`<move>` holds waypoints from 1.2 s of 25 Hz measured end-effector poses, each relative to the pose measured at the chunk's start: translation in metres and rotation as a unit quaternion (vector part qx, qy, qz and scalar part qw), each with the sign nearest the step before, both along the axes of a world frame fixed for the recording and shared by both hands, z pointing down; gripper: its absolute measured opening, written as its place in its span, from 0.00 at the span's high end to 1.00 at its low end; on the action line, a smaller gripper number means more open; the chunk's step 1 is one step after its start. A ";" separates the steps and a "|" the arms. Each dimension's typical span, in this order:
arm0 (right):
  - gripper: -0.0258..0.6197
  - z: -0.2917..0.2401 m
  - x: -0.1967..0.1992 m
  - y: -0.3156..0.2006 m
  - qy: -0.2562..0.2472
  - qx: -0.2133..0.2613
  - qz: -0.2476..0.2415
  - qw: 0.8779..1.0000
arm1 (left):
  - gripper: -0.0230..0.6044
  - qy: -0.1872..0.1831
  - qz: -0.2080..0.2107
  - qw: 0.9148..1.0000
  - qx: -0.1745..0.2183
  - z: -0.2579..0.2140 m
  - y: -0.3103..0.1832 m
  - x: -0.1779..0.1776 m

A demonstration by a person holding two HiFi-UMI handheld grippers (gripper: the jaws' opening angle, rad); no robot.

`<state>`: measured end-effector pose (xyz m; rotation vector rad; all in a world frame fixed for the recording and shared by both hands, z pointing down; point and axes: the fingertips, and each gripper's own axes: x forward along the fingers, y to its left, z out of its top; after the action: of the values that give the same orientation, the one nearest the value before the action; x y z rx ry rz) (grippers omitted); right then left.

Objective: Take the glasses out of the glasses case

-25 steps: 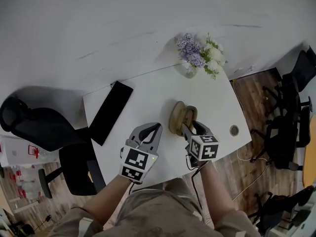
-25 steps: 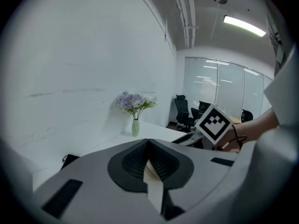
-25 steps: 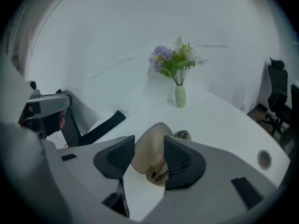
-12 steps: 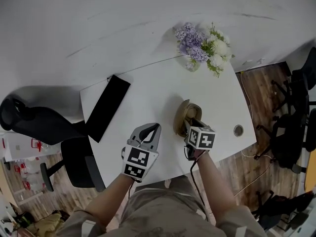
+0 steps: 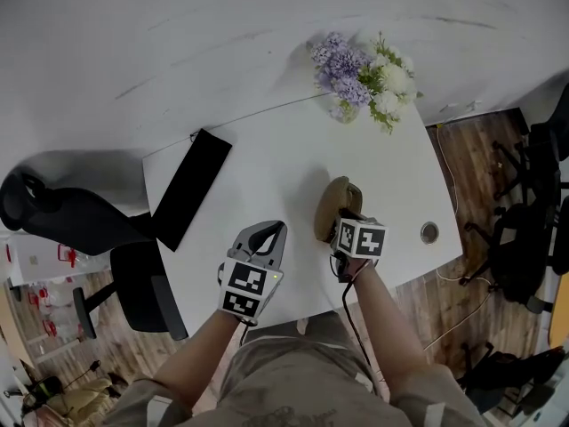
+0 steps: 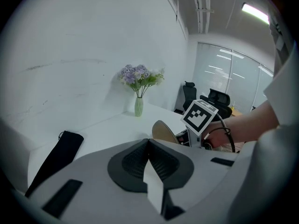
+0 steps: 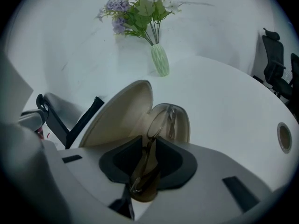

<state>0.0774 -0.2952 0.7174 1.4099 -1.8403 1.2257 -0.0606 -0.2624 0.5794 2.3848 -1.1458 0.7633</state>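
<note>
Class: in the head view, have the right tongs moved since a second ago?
Yes. The right tongs have moved up-frame toward the glasses case, now level with the cable hole, jaws closing on the glasses.

this looks like an office. black swivel chairs stand on the wooden floor at one side, and one more black chair at the other side. the white counter has a round cable hole in it. further back there is a glass partition, a long ceiling light and plain white walls.
</note>
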 end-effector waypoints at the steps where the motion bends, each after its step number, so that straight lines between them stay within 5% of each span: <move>1: 0.80 0.000 -0.001 0.000 0.000 0.000 -0.004 1.000 | 0.94 0.000 -0.001 1.000 0.000 0.000 0.000 0.000; 7: 0.88 -0.015 0.005 -0.001 -0.050 0.015 0.010 0.999 | 0.94 0.001 -0.003 1.000 0.002 -0.002 0.001 0.000; 11: 0.88 -0.050 0.005 -0.007 -0.095 0.070 0.000 0.993 | 0.94 0.003 -0.003 1.000 0.015 -0.013 0.001 0.001; 18: 0.88 -0.150 0.022 -0.021 -0.085 0.177 -0.029 0.980 | 0.94 0.010 -0.011 0.998 0.062 -0.054 -0.012 0.000; 24: 0.88 -0.257 0.019 -0.016 -0.080 0.285 -0.056 0.954 | 0.94 0.019 -0.006 0.992 0.126 -0.118 -0.022 0.002; 30: 0.88 -0.365 0.019 0.008 -0.055 0.402 -0.082 0.910 | 0.94 0.041 0.009 0.975 0.220 -0.214 -0.020 0.010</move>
<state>0.0967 -0.2868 0.3525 1.5343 -2.6467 0.4520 -0.0505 -0.2829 0.3659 2.7548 -1.3755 0.4432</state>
